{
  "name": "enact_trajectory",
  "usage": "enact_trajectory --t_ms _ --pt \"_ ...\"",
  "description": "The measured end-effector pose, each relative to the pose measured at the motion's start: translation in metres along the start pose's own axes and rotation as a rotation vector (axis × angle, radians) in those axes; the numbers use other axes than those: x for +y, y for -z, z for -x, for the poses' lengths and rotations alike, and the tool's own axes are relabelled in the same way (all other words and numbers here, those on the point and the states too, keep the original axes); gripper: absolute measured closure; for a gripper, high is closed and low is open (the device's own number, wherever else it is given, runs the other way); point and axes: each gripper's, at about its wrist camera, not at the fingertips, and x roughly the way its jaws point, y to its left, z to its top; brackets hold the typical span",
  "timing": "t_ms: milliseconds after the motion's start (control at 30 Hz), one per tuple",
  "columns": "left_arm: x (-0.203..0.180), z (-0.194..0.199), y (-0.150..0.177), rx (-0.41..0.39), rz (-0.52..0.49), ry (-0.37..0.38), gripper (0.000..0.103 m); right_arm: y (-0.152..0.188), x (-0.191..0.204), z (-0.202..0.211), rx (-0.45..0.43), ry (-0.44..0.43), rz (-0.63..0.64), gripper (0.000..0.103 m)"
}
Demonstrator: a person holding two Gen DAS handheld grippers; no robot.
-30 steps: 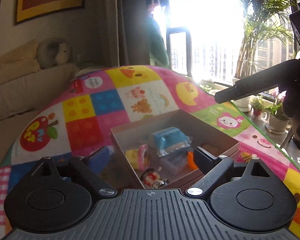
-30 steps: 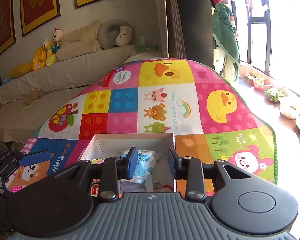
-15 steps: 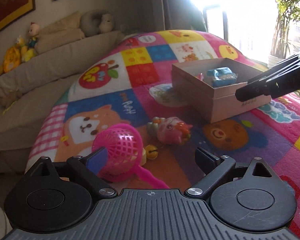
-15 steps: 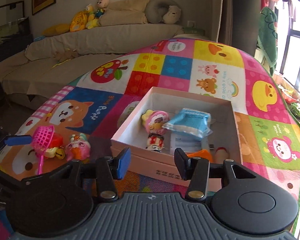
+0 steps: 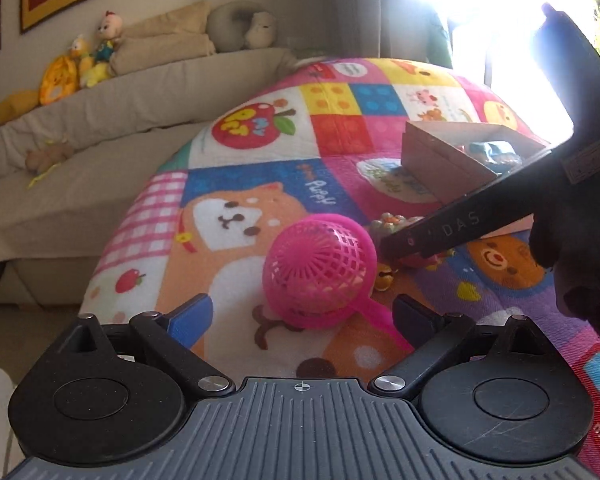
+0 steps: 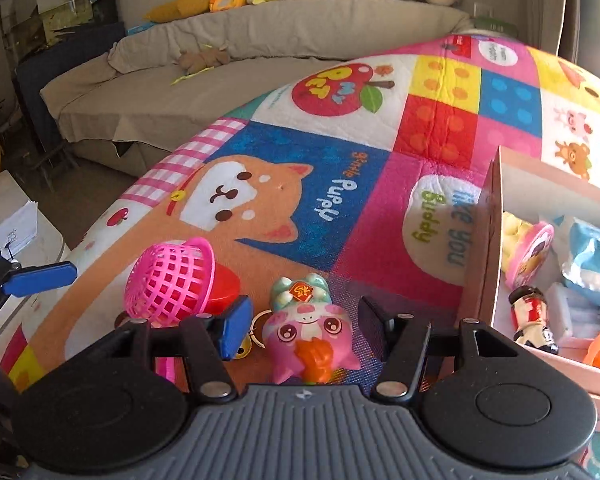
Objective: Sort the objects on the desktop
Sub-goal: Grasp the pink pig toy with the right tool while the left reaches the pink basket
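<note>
A pink mesh scoop [image 5: 320, 270] lies on the colourful play mat, between the open fingers of my left gripper [image 5: 302, 314]; it also shows in the right wrist view [image 6: 170, 280], over a red disc [image 6: 224, 292]. A pink pig toy [image 6: 310, 330] with a green cap and a key ring lies between the open fingers of my right gripper [image 6: 304, 324]. In the left wrist view the right gripper's arm hides most of the pig toy [image 5: 392, 222]. A cardboard box [image 6: 484, 248] to the right holds several small items.
The mat [image 6: 340, 184] drapes over the table with its edge at the left. A beige sofa [image 6: 260, 60] with plush toys runs behind. A small bell [image 5: 382, 278] lies next to the scoop. The left gripper's blue finger [image 6: 40, 278] shows at the right wrist view's left edge.
Both grippers have swung left from over the box and come down to the mat. The left now straddles the scoop, the right straddles the pig toy. Both stay open.
</note>
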Motion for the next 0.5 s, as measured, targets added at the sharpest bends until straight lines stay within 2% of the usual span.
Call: enact_trajectory --t_ms 33,233,433,500 --pt "0.001 -0.002 -0.001 0.006 0.012 0.006 0.003 0.004 -0.002 0.001 0.009 -0.005 0.0 0.053" --pt "0.004 -0.018 -0.006 0.039 0.098 0.024 0.003 0.04 -0.025 0.049 -0.02 0.023 -0.046 0.055" --pt "0.008 -0.046 -0.013 0.102 0.189 0.024 0.004 0.094 -0.07 0.1 -0.057 0.185 -0.119 0.055" --pt "0.006 -0.05 -0.015 0.11 0.191 0.012 0.01 0.109 -0.088 0.11 -0.068 0.196 -0.184 0.055"
